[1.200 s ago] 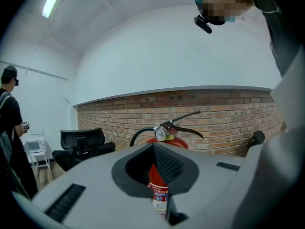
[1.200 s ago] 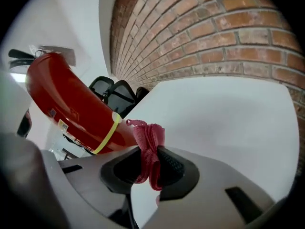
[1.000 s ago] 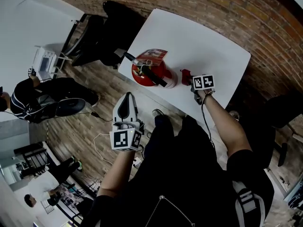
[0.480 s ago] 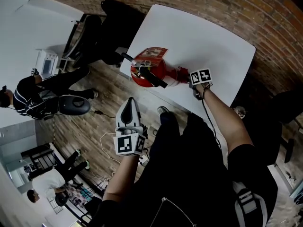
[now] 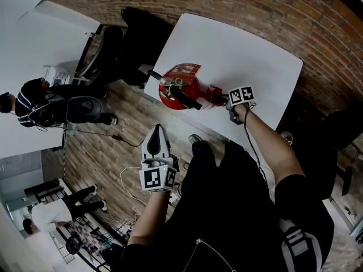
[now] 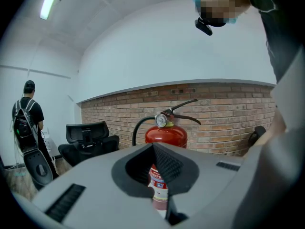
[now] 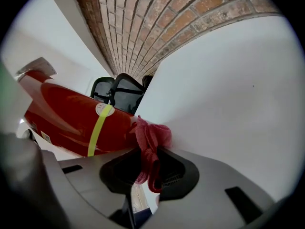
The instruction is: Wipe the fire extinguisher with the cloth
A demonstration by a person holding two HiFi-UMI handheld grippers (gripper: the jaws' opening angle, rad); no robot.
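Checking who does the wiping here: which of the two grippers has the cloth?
The right gripper: its jaws are shut on the red cloth, beside the fire extinguisher. The left gripper holds nothing, off the white table.

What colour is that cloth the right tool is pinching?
The cloth is pinkish red; the right gripper view shows it best.

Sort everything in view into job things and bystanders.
Job: extinguisher; cloth, pinched in the right gripper; table under the extinguisher.

Lying about: left gripper, shut and empty, off the table; chair; person at the back; floor cables.
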